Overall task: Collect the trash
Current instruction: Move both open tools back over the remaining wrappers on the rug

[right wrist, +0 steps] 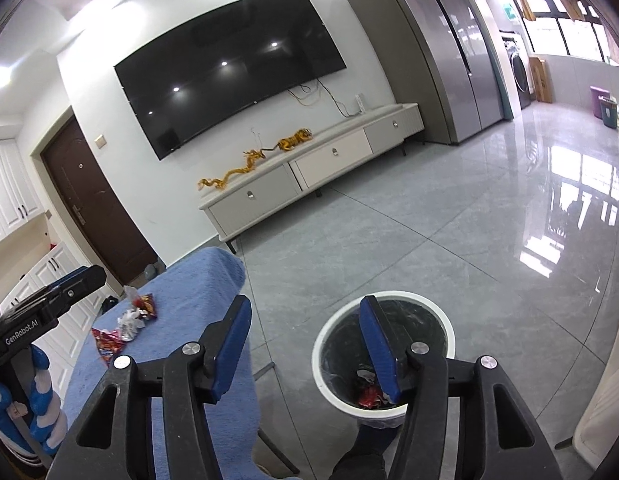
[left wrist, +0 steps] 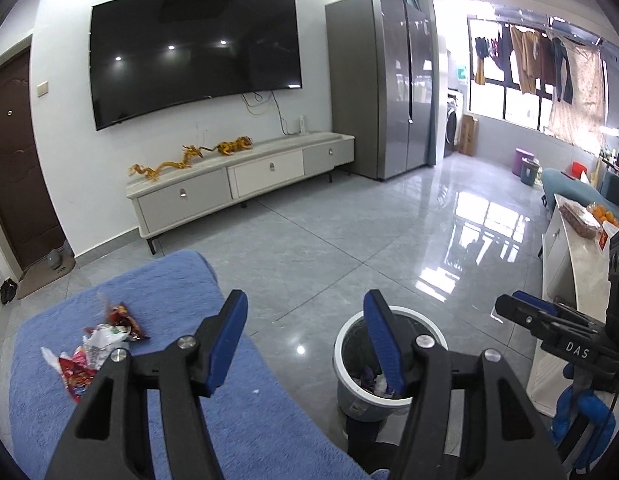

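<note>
Crumpled red and white snack wrappers [left wrist: 95, 346] lie on a blue fuzzy cloth [left wrist: 161, 360] at the left; they also show in the right wrist view [right wrist: 127, 320]. A grey trash bin with a white rim [left wrist: 389, 364] stands on the floor right of the cloth, with some wrappers inside [right wrist: 369, 390]. My left gripper [left wrist: 305, 308] is open and empty, above the gap between cloth and bin. My right gripper [right wrist: 303, 312] is open and empty, held above the bin's left rim [right wrist: 383, 346]. The right gripper also shows at the right edge of the left wrist view [left wrist: 557, 328].
A low TV cabinet [left wrist: 245, 180] with gold dragon figures stands under a wall TV [left wrist: 193, 56]. A grey fridge [left wrist: 389, 92] is beyond it. A white table [left wrist: 577, 264] with food stands at the right. Grey tiled floor [left wrist: 369, 240] spreads between.
</note>
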Demonstrator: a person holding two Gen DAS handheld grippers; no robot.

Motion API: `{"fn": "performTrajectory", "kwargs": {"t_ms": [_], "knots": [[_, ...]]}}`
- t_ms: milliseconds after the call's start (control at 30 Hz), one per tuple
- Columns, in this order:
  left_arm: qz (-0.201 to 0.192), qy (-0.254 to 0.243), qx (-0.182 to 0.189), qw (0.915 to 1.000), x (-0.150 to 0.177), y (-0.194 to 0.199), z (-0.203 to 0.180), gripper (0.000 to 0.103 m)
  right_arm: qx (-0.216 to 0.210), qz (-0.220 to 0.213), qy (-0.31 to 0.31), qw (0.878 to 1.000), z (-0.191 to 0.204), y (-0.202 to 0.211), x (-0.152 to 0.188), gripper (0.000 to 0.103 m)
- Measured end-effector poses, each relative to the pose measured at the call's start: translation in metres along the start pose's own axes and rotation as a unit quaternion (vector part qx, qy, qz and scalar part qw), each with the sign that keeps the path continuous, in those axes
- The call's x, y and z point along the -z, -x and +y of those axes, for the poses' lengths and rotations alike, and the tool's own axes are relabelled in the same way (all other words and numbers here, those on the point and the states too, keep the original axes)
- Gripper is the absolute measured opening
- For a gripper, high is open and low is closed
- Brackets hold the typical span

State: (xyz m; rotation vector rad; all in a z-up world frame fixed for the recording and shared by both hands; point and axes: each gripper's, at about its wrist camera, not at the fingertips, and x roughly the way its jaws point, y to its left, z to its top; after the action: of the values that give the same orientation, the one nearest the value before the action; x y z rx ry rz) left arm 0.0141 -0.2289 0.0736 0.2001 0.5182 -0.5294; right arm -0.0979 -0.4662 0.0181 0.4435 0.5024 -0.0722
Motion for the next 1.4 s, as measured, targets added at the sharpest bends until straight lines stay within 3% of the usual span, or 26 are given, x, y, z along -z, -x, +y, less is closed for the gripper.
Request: {"fn": "performTrajectory", "kwargs": {"t_ms": [200,833,1133,1400], "knots": [[-0.016,0.018,-0.008,0.9997,0.003,0.025,0.021,0.063,-0.008,-0.007,0.017,1.000,0.022,0.008,-0.003,0.055],[-0.055,0.060,-0.016,0.9965,0.013,0.071,0.059,0.064,-0.026,-0.008,0.072,0.997,0.083,0.013,-0.005,0.055],[-0.055,0.086,-0.019,0.9946,0.020,0.070,0.083,0.064,-0.037,0.006,0.098,0.994,0.112,-0.003,-0.005,0.056],[-0.026,0.120,-0.050,0.9912,0.050,0.044,0.137,0.064,-0.056,0.034,0.123,0.990,0.144,-0.041,-0.002,0.056]]}}
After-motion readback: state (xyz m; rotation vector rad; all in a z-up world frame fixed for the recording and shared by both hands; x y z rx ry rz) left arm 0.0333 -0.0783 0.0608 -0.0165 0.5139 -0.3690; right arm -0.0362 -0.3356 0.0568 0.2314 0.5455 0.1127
